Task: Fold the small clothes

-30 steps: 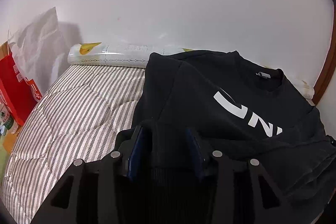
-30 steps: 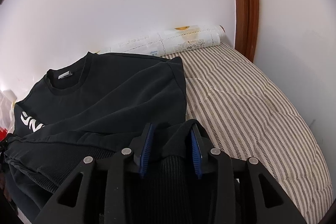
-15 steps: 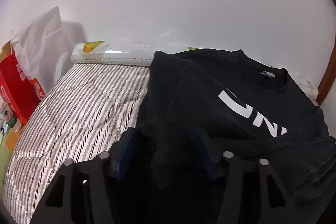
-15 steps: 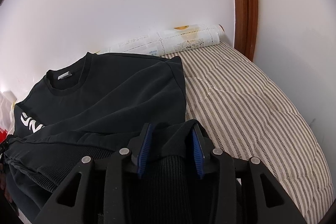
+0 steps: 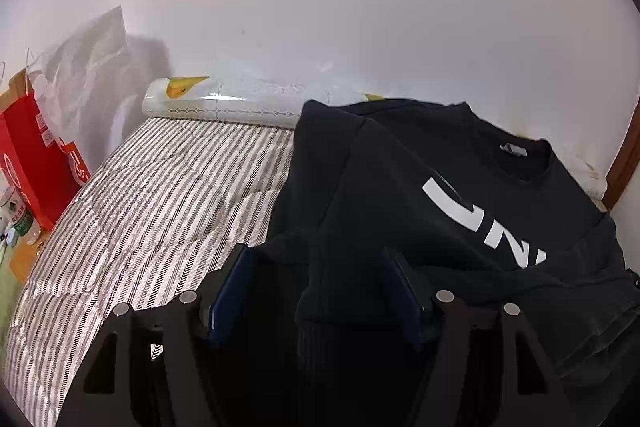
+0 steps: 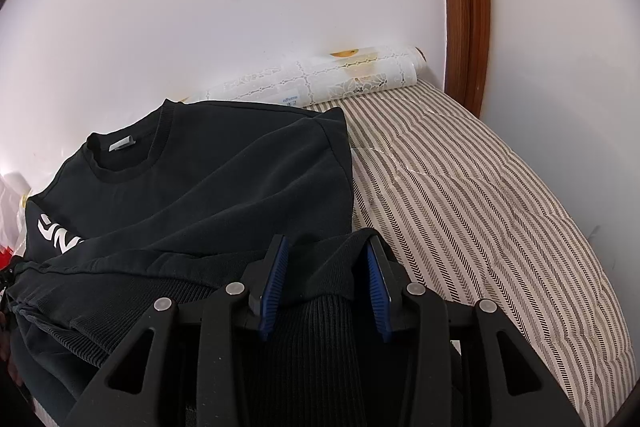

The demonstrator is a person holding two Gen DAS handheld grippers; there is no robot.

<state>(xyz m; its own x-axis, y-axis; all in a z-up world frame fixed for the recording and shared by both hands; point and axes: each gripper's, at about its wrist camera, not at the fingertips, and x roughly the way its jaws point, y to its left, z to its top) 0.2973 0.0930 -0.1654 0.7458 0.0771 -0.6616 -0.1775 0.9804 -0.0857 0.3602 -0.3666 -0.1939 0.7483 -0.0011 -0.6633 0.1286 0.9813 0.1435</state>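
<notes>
A black sweatshirt (image 5: 420,195) with white letters lies on a striped mattress (image 5: 160,207), its lower part folded up over the chest. My left gripper (image 5: 320,287) stands wide open around the ribbed hem, with the cloth loose between the blue pads. In the right wrist view the sweatshirt (image 6: 208,187) shows its collar and label at the far left. My right gripper (image 6: 326,283) has its blue pads apart, with the ribbed hem bunched between them.
A rolled patterned sheet (image 5: 224,101) lies along the white wall at the mattress head, also seen in the right wrist view (image 6: 320,83). A red box (image 5: 36,155) and a white plastic bag (image 5: 84,67) stand at the left. A brown wooden frame (image 6: 466,7) rises at the right.
My left gripper has opened wide and let go of the hem. My right gripper's pads have spread a little. The sweatshirt stays folded on the mattress.
</notes>
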